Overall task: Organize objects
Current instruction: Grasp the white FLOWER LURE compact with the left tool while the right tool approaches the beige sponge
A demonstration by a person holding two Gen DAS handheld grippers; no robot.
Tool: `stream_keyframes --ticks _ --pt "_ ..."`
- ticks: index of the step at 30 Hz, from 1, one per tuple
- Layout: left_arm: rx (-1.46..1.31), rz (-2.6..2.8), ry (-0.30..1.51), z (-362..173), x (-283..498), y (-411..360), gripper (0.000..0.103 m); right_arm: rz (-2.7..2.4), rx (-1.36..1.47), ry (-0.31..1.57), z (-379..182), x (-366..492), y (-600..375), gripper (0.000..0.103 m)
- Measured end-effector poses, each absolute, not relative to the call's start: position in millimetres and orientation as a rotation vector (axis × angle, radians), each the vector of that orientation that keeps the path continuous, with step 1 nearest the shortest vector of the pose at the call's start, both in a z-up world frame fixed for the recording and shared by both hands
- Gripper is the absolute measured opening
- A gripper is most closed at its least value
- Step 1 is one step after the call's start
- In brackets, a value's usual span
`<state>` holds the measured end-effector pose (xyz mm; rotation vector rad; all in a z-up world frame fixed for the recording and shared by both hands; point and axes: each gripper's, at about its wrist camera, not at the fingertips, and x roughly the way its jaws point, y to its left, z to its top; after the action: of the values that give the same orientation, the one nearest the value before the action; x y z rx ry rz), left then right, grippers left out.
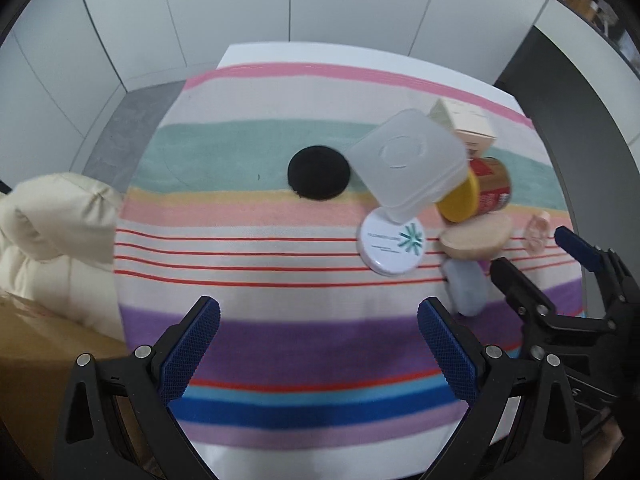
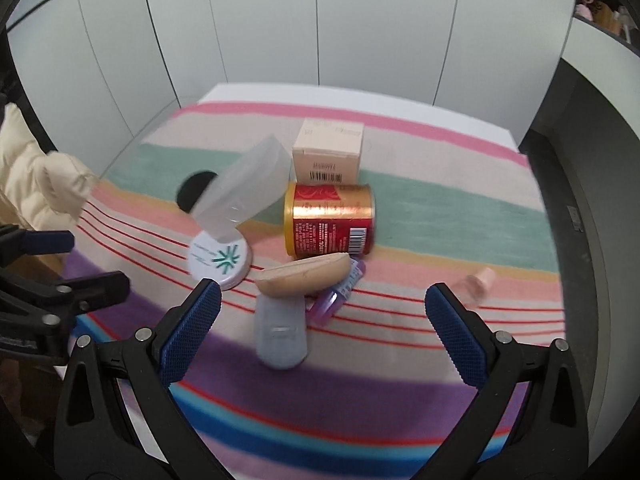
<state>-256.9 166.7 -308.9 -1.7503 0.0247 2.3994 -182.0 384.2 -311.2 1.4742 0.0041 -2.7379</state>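
Between right gripper (image 2: 322, 322) wide-open fingers, pale blue case (image 2: 281, 334), left gripper (image 1: 319, 344) wide, empty.

Light: bright, even, soft, no hard shadows.
Glare: small shine on the red-gold can (image 2: 330, 220).
Blur: objects and striped cloth (image 1: 280, 320) are smeared; gripper fingers stay sharp.
Edges: strong fisheye bending, dark round border.

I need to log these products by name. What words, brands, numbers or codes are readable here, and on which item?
Nothing can be quoted with confidence.
White round tin: green star logo, text beside it blurred.
Red and gold can: fine print and barcode, too small to read.
Beige box: barcode with digits, blurred.
Translucent container: embossed oval mark, no legible letters.
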Motion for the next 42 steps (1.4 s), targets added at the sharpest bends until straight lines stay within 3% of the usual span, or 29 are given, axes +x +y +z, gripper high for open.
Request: stream_keyframes --ticks 4,7,9,16,17,18,21,33,35,38,42 --pt "-1.777 2.379 -0.005 -328 -265 163 0.1 -2.709 1.5 0.022 -335 -201 382 0.101" --pt "-1.786 2.379 0.021 -338 -267 164 0.1 -2.679 1.527 0.02 -351 -213 380 0.093" --pt "-1.789 2.368 0.013 -343 -266 164 0.1 -2.649 1.555 0.027 -363 -219 376 0.079" --pt "-1.766 2.323 0.053 -359 -268 182 0.1 -2.655 1.554 0.043 -366 -216 373 0.064" --pt "-1.759 2.316 0.054 -361 -269 187 0.1 -2.659 1.556 0.035 -365 -215 376 0.06" --pt "-1.754 2.311 0.055 -363 -271 190 0.1 -2.665 1.562 0.02 -364 -214 380 0.048" --pt "-1.74 2.294 0.066 -367 -275 205 0.1 -2.672 1.568 -0.074 -358 -209 399 0.038" --pt "-1.698 2.361 0.16 -373 -291 236 0.1 -2.689 1.569 -0.114 -363 -210 422 0.028" --pt "-1.697 2.383 0.171 -373 -293 238 0.096 -2.688 1.568 -0.119 -360 -209 418 0.027" --pt "-1.638 2.44 0.184 -366 -290 239 0.06 -2.689 1.566 -0.128 -356 -205 412 0.025" --pt "-1.626 2.45 0.166 -364 -287 232 0.059 -2.689 1.568 -0.138 -355 -204 413 0.023"
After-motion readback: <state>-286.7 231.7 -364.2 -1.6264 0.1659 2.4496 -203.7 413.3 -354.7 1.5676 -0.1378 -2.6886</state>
